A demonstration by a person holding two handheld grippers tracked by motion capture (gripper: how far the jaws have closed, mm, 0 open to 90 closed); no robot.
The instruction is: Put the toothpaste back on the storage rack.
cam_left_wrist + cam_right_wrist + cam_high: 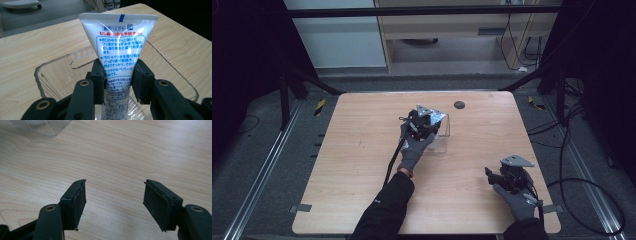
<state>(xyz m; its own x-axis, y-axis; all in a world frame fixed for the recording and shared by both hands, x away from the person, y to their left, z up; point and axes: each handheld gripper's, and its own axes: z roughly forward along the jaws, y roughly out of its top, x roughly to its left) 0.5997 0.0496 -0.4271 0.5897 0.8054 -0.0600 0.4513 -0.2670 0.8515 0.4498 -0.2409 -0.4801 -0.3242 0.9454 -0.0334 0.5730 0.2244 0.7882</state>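
We see a white toothpaste tube (pixel 120 50) standing upright between the jaws of the left gripper (pixel 119 75), its flat crimped end uppermost and crossed by a short blue mark, with blue and red Japanese print running down its face. The tube's lower part reaches down into a clear plastic container (pixel 53 75), whose rounded rim and ribbed floor we make out around and below the jaws. In the left gripper view the left pad lies against the tube, while a thin gap shows between the tube and the right pad, so we read the jaws as loosened around the tube rather than squeezing it; whether the tube's foot rests on the container floor we cannot tell.

In the high view, the left gripper (pixel 424 122) sits over that container (pixel 443 140) near the middle of the light wooden table (pixel 362 175), held by a gloved left hand (pixel 414 150) on a dark sleeve, with its cable trailing back toward the person.

Well apart, near the table's right front corner, the right gripper (pixel 492 175) rests in the other gloved hand (pixel 519 200). In the right gripper view its jaws (pixel 115 200) stand wide and released, nothing between them but bare wood, with a corner of the clear container (pixel 42 126) at the top left edge.
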